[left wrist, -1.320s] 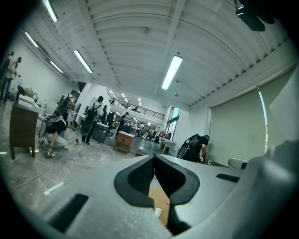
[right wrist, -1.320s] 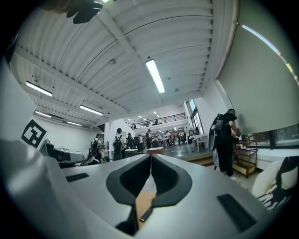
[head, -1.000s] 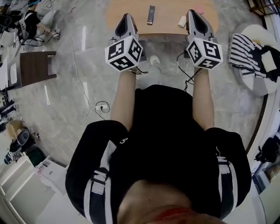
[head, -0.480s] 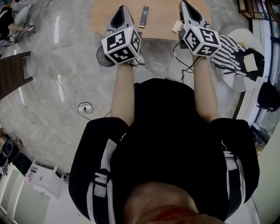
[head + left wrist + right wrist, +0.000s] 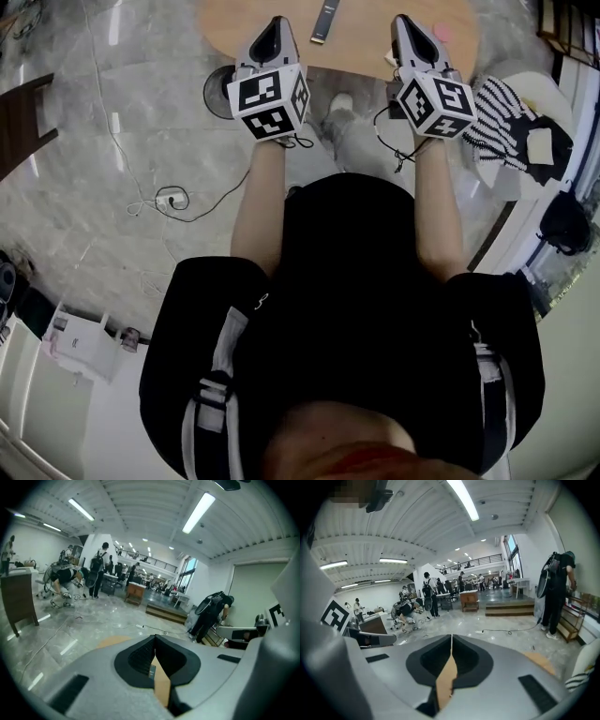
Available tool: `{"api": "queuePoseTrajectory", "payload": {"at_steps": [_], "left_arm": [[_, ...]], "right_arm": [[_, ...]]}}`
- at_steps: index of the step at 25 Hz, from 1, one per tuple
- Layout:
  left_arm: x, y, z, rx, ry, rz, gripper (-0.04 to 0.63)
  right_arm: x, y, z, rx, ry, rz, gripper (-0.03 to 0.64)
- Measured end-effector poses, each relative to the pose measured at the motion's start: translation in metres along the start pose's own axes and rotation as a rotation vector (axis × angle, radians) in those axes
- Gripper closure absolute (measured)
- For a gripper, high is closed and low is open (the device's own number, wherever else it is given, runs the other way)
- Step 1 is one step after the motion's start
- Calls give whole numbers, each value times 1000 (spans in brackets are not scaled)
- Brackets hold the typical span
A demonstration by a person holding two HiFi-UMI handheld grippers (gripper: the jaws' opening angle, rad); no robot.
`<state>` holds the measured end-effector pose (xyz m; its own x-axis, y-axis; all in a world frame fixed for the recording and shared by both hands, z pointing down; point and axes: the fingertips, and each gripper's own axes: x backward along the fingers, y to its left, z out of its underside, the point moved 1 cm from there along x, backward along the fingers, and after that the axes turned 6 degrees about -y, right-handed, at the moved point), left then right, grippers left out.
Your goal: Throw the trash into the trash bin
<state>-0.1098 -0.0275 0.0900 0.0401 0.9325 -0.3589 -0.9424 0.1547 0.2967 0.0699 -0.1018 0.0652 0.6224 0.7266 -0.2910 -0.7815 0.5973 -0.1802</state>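
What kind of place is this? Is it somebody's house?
Probably not a house: it looks like a big open workspace or lab. Long ceiling lights run overhead, several people stand among desks across a shiny stone floor, and cables trail over it.

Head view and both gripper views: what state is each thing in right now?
left gripper: shut, nothing between the jaws.
right gripper: shut, nothing between the jaws.
remote control: lying flat on the wooden table.
striped cloth: draped over the white seat.
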Motion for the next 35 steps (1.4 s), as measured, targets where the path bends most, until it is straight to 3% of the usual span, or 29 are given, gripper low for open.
{"api": "queuePoseTrajectory", "payload": {"at_steps": [8, 14, 23, 32, 33, 34, 35], "left_arm": [[-45, 9, 95, -32, 154, -20, 588], [-78, 28, 165, -12, 223, -46, 588], [-102, 40, 245, 0, 285, -87, 588], [-117, 68, 283, -5, 300, -156, 588], [-117, 70, 287, 0, 305, -164, 588], [-116, 73, 290, 3, 311, -170, 588], [-114, 75, 294, 4, 317, -175, 588]], "right_arm": [[-40, -17, 113, -118, 145, -46, 604], [-64, -27, 178, -224, 174, -29, 604], [-93, -37, 270, -213, 281, -61, 604], [-123, -31, 347, -180, 409, -62, 599], [-128, -28, 355, -186, 425, -74, 567], [-133, -24, 362, -198, 438, -90, 471], [-138, -20, 369, -209, 452, -103, 417]]}}
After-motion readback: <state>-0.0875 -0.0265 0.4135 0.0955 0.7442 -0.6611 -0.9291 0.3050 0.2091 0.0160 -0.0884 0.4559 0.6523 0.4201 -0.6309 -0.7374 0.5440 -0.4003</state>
